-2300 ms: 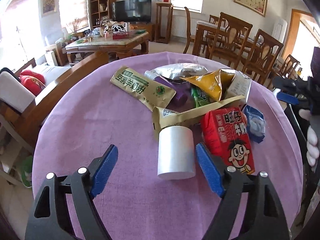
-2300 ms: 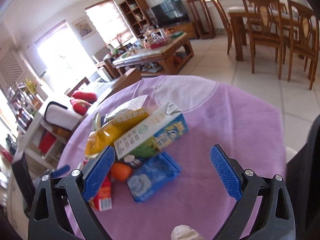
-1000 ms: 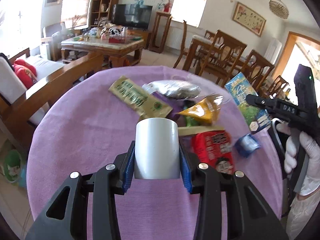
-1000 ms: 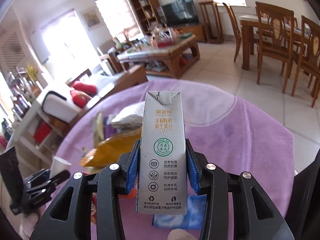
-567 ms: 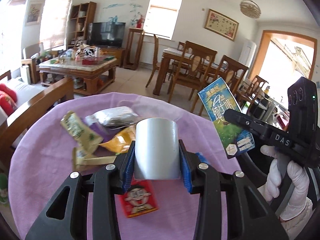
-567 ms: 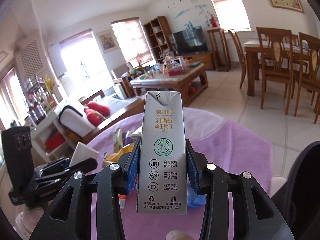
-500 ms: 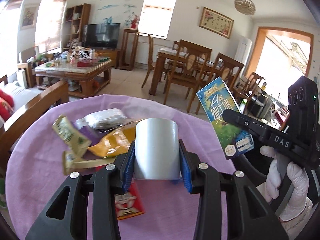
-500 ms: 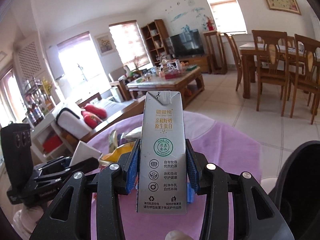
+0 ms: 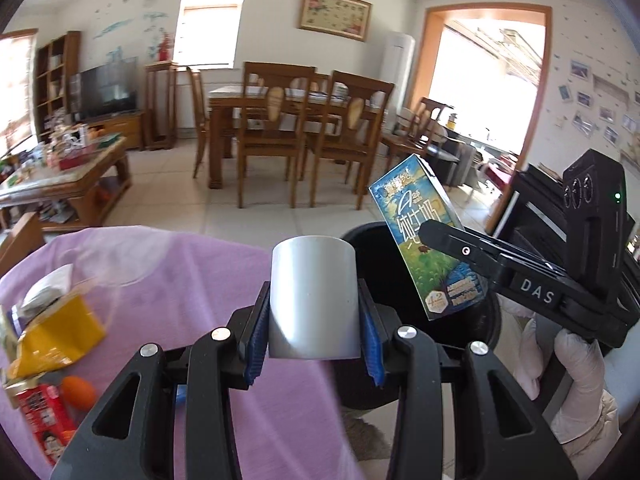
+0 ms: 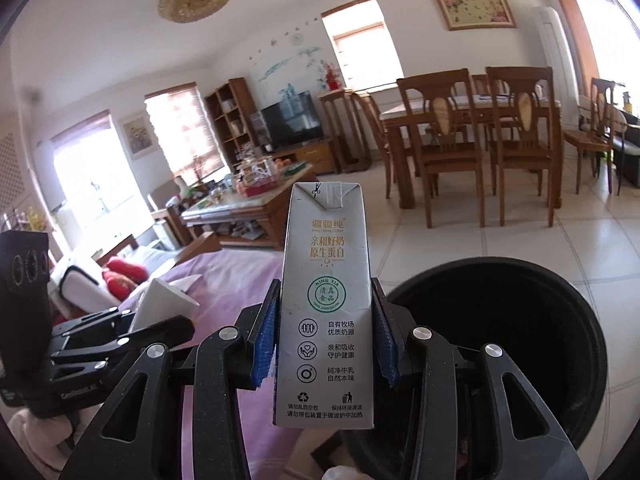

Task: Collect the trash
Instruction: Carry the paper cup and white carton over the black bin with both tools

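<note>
Standing upright in its grip, a milk carton (image 10: 325,304) is held by the right gripper (image 10: 325,348) just beside the black bin (image 10: 520,312), nearer its mouth than the white cup (image 9: 313,298) clamped in the left gripper (image 9: 313,334) over the purple table (image 9: 160,280).

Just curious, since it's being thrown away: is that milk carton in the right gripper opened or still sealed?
Cannot tell. The milk carton stands upright, clamped in the right gripper; its folded top looks flat.
</note>
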